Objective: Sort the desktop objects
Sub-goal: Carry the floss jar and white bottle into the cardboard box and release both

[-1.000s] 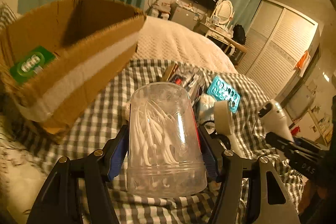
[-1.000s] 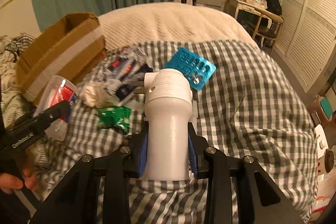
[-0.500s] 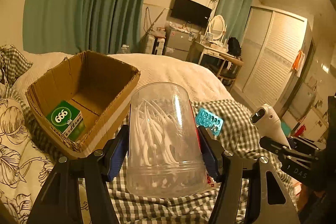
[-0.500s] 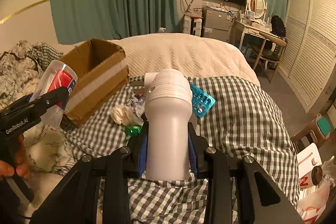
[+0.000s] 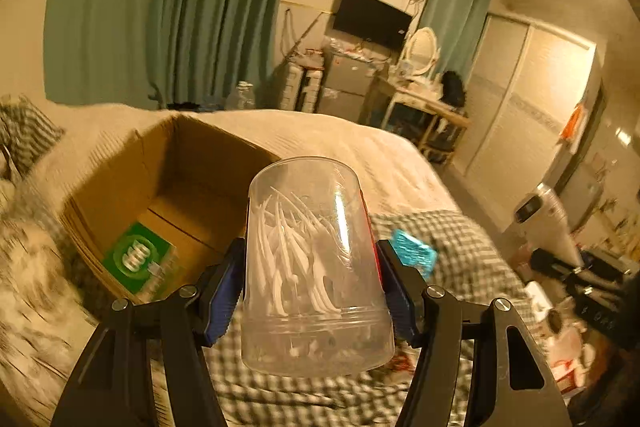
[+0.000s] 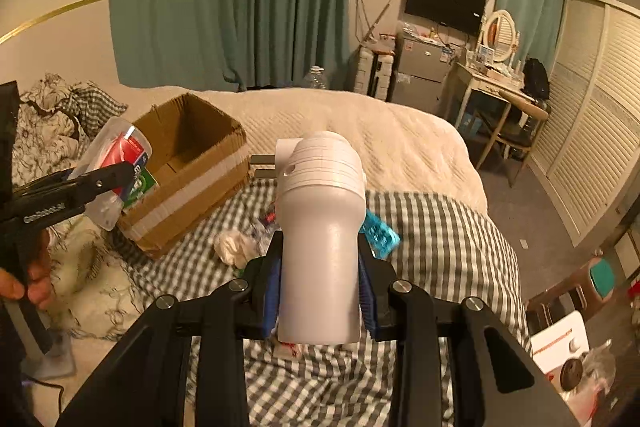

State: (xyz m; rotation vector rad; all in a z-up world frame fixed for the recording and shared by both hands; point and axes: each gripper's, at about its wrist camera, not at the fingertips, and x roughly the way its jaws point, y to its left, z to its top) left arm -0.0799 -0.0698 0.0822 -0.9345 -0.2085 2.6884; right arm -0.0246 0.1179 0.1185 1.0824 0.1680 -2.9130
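- My left claw (image 5: 310, 291) was clamped on a clear plastic jar (image 5: 314, 267) of white floss picks (image 5: 296, 251), its blue pads (image 5: 226, 291) pressing the jar's two sides with the jaws fairly wide apart, the jar tipped away from me.
- In the left wrist view the open cardboard box (image 5: 160, 183) lay at about ten o'clock from the jar, on the bed, with a green packet (image 5: 138, 257) flat on its floor near the front wall.
- A teal blister pack (image 5: 414, 253) sat on the checked blanket (image 5: 460, 239) at about three o'clock from the jar, just past my right-hand pad.
- My right claw (image 6: 320, 291) was closed on a white plug-in device (image 6: 320, 227), gripping its narrower lower body, jaws set close; the two metal prongs (image 6: 262, 167) stuck out toward nine o'clock from its wider head.
- In the right wrist view my left claw showed at nine o'clock, the jar's red label (image 6: 122, 153) facing the camera, held in the air just beside the box's near corner; my left hand (image 6: 28, 279) gripped the handle below.
- A crumpled white tissue (image 6: 234, 247) lay on the blanket at about nine o'clock from the device's body, near the box's taped front.
- The blur in the left wrist view made the bedding at the far left hard to read.
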